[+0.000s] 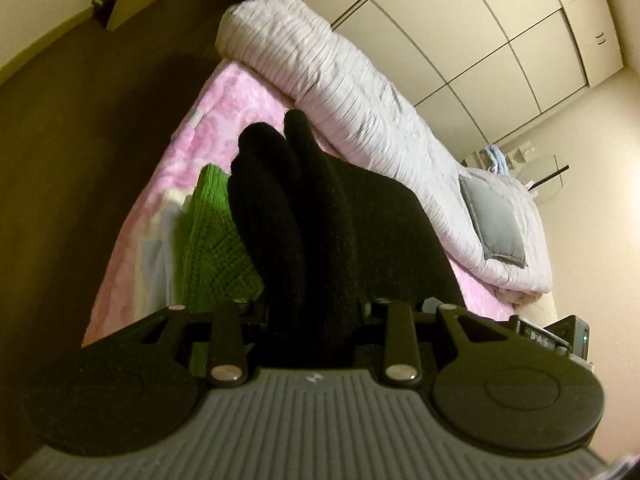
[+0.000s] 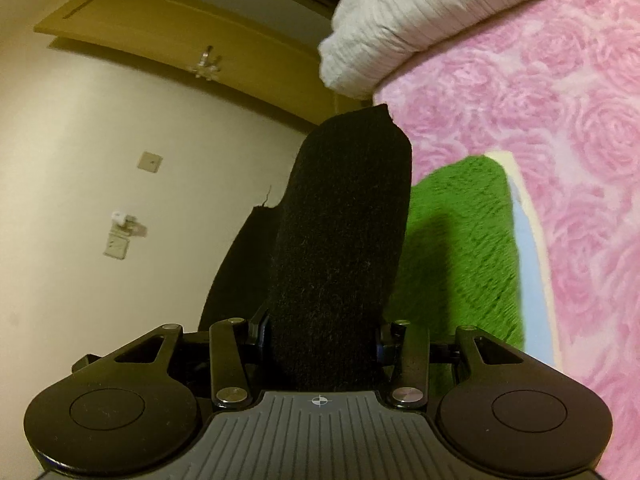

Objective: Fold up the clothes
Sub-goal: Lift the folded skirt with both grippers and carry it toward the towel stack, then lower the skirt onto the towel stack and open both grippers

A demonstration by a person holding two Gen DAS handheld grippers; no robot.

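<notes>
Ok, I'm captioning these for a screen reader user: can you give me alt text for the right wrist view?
The right gripper holds a bunched black garment that fills its jaws, over a bed with a pink rose-patterned blanket. A folded green knit lies on the blanket below, and a rolled white quilt sits at the top.

In the left wrist view the folded garment (image 1: 216, 248) sits lower left on the bed (image 1: 224, 112), the held garment (image 1: 320, 208) centre frame, rolled duvet (image 1: 340, 92) upper right with a cushion (image 1: 496, 220) on it.
</notes>
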